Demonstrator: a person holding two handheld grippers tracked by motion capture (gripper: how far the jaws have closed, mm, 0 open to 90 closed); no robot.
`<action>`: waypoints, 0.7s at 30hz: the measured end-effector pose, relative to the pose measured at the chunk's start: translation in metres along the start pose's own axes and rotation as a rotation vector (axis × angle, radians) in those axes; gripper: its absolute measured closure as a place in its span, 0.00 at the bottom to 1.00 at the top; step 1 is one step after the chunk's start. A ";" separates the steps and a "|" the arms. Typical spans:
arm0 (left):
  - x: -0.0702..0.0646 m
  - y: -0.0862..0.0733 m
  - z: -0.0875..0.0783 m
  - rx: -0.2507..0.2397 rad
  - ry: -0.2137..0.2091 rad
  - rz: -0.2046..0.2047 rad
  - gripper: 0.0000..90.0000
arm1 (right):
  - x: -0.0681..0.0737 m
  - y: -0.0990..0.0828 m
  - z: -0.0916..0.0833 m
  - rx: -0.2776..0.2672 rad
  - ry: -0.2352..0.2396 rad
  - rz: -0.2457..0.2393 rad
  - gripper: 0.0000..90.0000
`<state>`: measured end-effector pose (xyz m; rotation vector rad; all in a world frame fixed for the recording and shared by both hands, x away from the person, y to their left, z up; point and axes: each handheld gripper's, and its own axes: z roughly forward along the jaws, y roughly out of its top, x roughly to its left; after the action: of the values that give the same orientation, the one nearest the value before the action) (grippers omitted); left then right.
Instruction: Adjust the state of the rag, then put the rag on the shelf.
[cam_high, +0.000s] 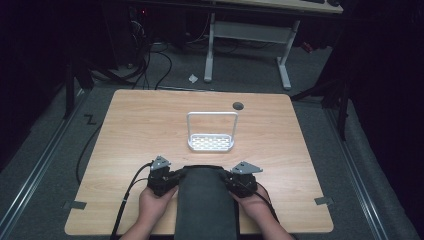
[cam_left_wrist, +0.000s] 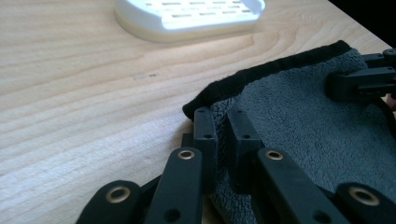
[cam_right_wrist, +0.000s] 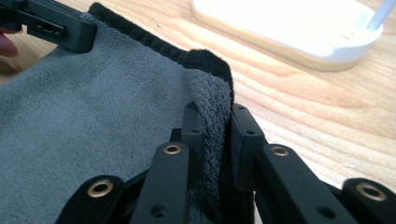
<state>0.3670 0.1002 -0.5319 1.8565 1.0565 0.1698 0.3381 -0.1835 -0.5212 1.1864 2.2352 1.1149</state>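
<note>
A dark grey cloth (cam_high: 207, 200) with a black hem lies at the near edge of the table, between the person's two hands. My left gripper (cam_high: 175, 178) pinches its far left corner; in the left gripper view the jaws (cam_left_wrist: 223, 126) stand close together with the cloth (cam_left_wrist: 303, 116) edge between them. My right gripper (cam_high: 231, 180) grips the far right corner, where the cloth (cam_right_wrist: 93, 116) folds up between the pads (cam_right_wrist: 217, 121). Each gripper view also catches the other gripper at the opposite corner. A white slotted stand (cam_high: 211, 144) with a tall loop handle sits just beyond the cloth.
The wooden table (cam_high: 140, 130) has a dark round grommet (cam_high: 238, 105) near its far edge. The white stand's base (cam_left_wrist: 187, 16) (cam_right_wrist: 289, 28) lies close ahead of both grippers. On the floor beyond are a white desk frame (cam_high: 250, 35) and cables.
</note>
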 end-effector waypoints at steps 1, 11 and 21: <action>0.000 0.000 0.000 -0.004 0.007 0.003 0.93 | 0.000 0.000 0.000 -0.006 0.002 0.003 0.88; -0.009 0.010 -0.008 -0.069 0.024 0.018 0.93 | -0.002 0.006 -0.009 -0.072 -0.006 0.005 0.88; -0.014 0.021 -0.022 -0.145 0.034 0.047 0.93 | 0.001 0.017 -0.017 -0.152 -0.020 -0.027 0.88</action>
<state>0.3593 0.1009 -0.4996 1.7536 0.9970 0.2990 0.3358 -0.1850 -0.4970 1.0970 2.1046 1.2324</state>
